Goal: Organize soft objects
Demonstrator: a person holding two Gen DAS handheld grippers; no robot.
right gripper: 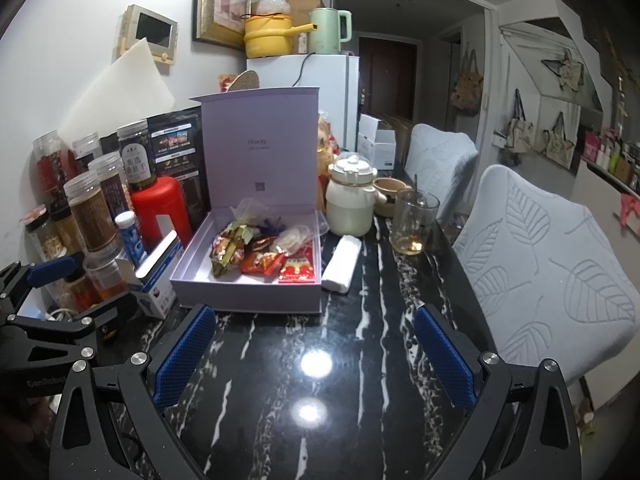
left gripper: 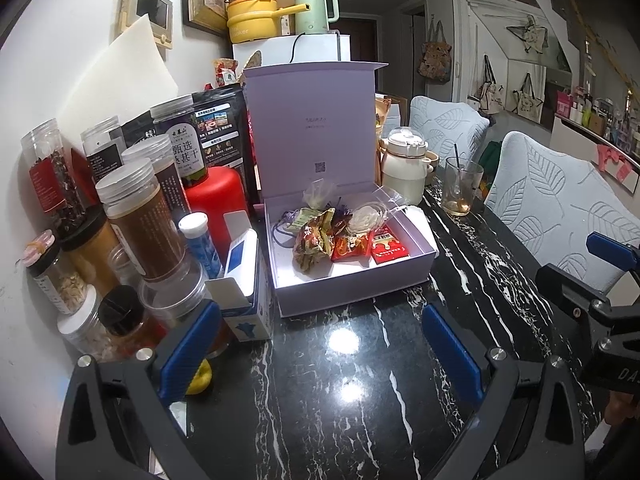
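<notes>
- The left gripper (left gripper: 320,344) hovers low over the black marble table (left gripper: 352,400), its blue fingers (left gripper: 188,352) spread wide with nothing between them
- The right gripper (right gripper: 314,356) sits the same way — jaws wide apart, only bare tabletop (right gripper: 312,420) between its pads (right gripper: 444,364)
- Ahead of both pairs of jaws stands the lilac box (left gripper: 360,288), its lid (left gripper: 308,128) upright at the back; the near wall of the box lies just beyond the fingertips, not touching them
- Inside the box lies a heap of soft packets: a crinkled gold-green snack bag (left gripper: 314,246), a red-orange packet (left gripper: 350,246) beside it, and a flat red sachet (left gripper: 390,248) toward the right wall
- Behind these rest a clear pouch holding something white (left gripper: 366,218) and a second clear bag (left gripper: 320,194); what looks like a purple cord (left gripper: 280,228) trails at the left, though the view is too small to be sure
- In the right wrist view a white rolled cloth (right gripper: 342,264) lies on the table just beside the box's right wall, outside it and well ahead of the right jaws
- Left of the box crowd jars (left gripper: 136,220), a red bottle (left gripper: 216,196) and a small blue-white carton (left gripper: 244,280) — the carton is close by the left gripper's left finger
- To the right of the box stand a cream pot (left gripper: 404,168) and a glass (left gripper: 460,186)
</notes>
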